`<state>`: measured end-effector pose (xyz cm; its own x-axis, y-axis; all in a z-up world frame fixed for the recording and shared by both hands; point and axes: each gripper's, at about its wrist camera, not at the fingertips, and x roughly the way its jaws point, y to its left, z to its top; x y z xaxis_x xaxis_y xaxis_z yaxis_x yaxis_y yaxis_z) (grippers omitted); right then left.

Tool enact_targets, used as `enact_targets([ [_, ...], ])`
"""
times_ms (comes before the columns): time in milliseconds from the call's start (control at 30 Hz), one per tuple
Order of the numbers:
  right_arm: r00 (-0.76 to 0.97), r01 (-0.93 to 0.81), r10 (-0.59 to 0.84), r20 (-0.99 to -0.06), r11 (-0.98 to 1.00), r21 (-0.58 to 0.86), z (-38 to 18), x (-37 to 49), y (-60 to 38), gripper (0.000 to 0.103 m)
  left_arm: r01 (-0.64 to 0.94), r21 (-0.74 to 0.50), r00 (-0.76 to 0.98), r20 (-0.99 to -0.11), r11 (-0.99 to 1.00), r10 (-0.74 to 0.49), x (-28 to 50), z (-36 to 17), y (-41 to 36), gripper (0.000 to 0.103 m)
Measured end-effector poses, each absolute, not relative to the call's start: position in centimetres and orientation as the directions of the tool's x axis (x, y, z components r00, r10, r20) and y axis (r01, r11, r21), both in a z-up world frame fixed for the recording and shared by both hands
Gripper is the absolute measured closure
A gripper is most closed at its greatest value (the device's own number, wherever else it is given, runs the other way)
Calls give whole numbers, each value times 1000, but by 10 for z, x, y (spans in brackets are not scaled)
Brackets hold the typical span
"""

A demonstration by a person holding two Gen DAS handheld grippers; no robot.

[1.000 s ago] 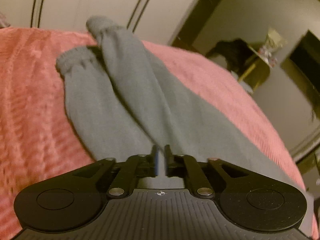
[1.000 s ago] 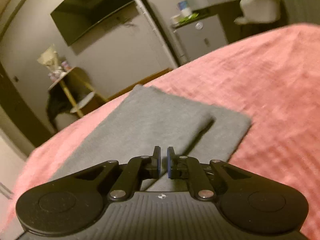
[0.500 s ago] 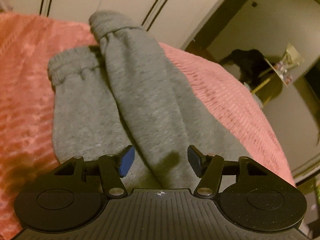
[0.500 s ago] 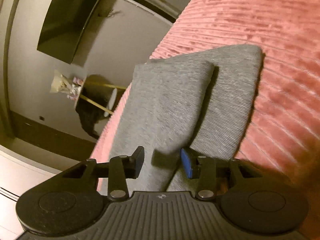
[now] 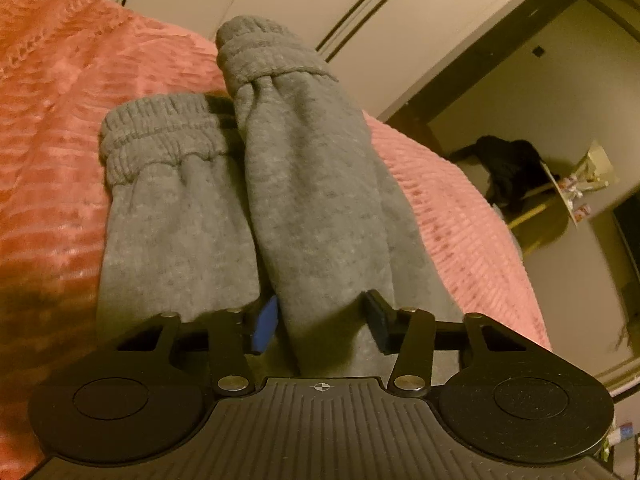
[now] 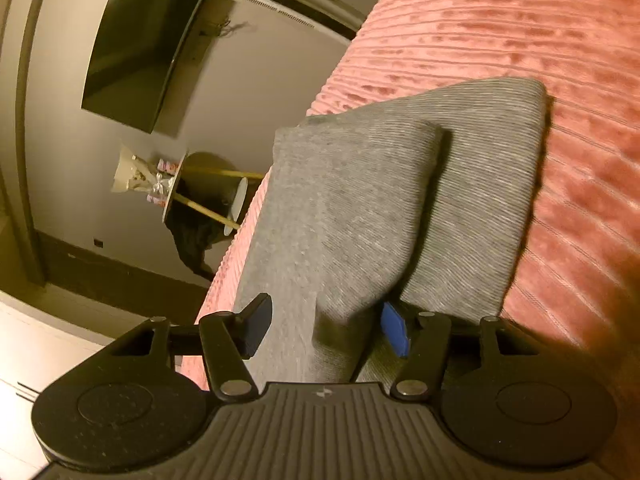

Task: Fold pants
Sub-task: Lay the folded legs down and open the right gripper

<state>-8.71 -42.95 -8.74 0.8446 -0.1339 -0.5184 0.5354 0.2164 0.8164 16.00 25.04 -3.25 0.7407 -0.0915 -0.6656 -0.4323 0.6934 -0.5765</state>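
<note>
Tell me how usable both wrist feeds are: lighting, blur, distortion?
Left wrist: dim, warm light, grey pants fairly sharp, shadow on the pink bedspread, walls bowed by fisheye. Right wrist: same yellow cast, pants smeared by motion blur, room tilted.

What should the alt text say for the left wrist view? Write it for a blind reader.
The left gripper is closing around the upper leg of grey sweatpants, fabric between its fingers. Both cuffed legs lie side by side, partly overlapping, on a pink ribbed bedspread, with a pale wall behind.
</note>
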Motion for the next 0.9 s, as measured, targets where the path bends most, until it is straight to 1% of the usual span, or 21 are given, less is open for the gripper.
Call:
enact_targets([
  [33, 842, 539, -136, -522, 217, 814, -88, -86, -430, 50, -437, -577, 742, -665, 690, -86, 162, -33, 251, 59],
  [67, 837, 547, -146, -527, 219, 808, -88, -85, -430, 53, -441, -582, 742, -664, 683, -87, 165, -33, 253, 65],
  [100, 832, 554, -157, -531, 217, 804, -89, -84, -431, 56, -443, -589, 742, -664, 676, -93, 167, -34, 255, 74],
  [167, 828, 560, -170, -534, 215, 800, -89, -80, -433, 64, -435, -613, 746, -655, 660, -117, 172, -33, 257, 83],
  [233, 819, 573, -177, -546, 222, 789, -89, -76, -434, 92, -411, -615, 762, -637, 673, -118, 172, -25, 254, 85],
  [300, 804, 595, -179, -567, 248, 765, -85, -71, -437, 95, -395, -609, 774, -624, 688, -108, 170, -18, 251, 86],
  [400, 825, 564, -188, -532, 278, 777, -77, -69, -439, 96, -353, -633, 805, -580, 689, -121, 162, -5, 250, 87],
  [433, 824, 567, -191, -534, 283, 773, -75, -67, -440, 95, -346, -635, 810, -573, 691, -121, 160, -1, 251, 87],
  [533, 811, 584, -171, -559, 271, 765, -77, -61, -445, 86, -317, -642, 823, -553, 698, -134, 152, 6, 252, 87],
  [600, 810, 585, -145, -568, 264, 767, -80, -56, -448, 81, -312, -623, 811, -568, 718, -140, 151, 5, 250, 85],
  [633, 811, 584, -139, -569, 256, 770, -82, -54, -451, 81, -320, -607, 797, -587, 727, -140, 153, 2, 248, 82],
  [667, 813, 582, -135, -567, 244, 776, -84, -53, -453, 81, -330, -590, 781, -609, 736, -138, 156, -1, 246, 76],
  [700, 814, 580, -131, -566, 233, 781, -85, -51, -455, 81, -335, -580, 770, -622, 743, -138, 158, -4, 244, 72],
  [767, 816, 578, -130, -563, 218, 787, -86, -50, -459, 81, -341, -557, 754, -643, 758, -133, 163, -10, 239, 69],
  [867, 804, 594, -124, -582, 228, 772, -84, -48, -461, 88, -381, -519, 723, -683, 765, -103, 171, -16, 237, 69],
  [900, 797, 603, -132, -590, 244, 760, -81, -47, -461, 94, -398, -504, 716, -693, 767, -84, 172, -16, 237, 76],
])
